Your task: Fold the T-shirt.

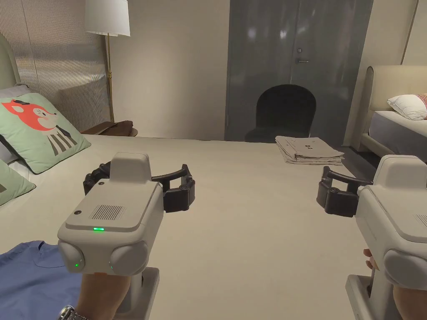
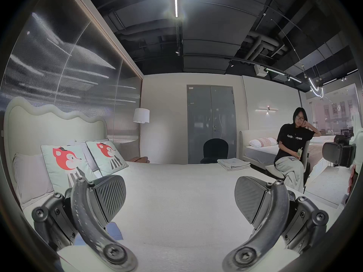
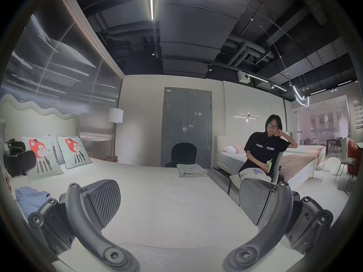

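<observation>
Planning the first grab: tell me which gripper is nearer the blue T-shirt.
Left. The left gripper hovers just beyond the blue T-shirt; the right gripper is far across the bed.

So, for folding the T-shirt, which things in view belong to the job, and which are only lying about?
Belong to the job:
- blue T-shirt, lying on the bed
- left claw, open
- right claw, open

Just lying about:
- folded beige cloths at the bed's far edge
- fox cushion
- floor lamp
- dark chair
- seated person
</observation>
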Motion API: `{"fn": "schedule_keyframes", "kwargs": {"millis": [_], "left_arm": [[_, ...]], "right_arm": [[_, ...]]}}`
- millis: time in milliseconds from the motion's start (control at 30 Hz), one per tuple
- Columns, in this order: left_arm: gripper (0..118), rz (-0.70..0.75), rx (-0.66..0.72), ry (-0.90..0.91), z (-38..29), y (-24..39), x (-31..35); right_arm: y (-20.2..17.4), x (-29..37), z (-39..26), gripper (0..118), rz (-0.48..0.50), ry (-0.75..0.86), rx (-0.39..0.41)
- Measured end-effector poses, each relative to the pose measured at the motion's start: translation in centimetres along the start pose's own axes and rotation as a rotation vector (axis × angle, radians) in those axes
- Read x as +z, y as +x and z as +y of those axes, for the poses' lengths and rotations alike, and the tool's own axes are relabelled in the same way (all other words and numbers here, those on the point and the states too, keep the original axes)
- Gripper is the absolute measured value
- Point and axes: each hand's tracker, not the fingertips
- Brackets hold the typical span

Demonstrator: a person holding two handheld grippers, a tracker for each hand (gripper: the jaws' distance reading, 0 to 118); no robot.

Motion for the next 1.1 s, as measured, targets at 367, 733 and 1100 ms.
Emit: {"fn": "schedule_keyframes", "kwargs": {"millis": [367,733,1100], "left_arm": [[111,-0.001,-0.003,0.002,0.1,0.1,0.1],[72,-0.024,0.001,0.01,0.4,0.3,0.4],[0,-0.04,-0.023,0.019,0.4,1.8,0.9]], "right_arm": [[-0.1,0.2,0.2,118,0.0,-0.001,0.002],[0.4,0.5,0.1,65,-0.001,0.006,-0.011],[1.5,0.6,0.3,0,-0.067,-0.003,0.001]]}}
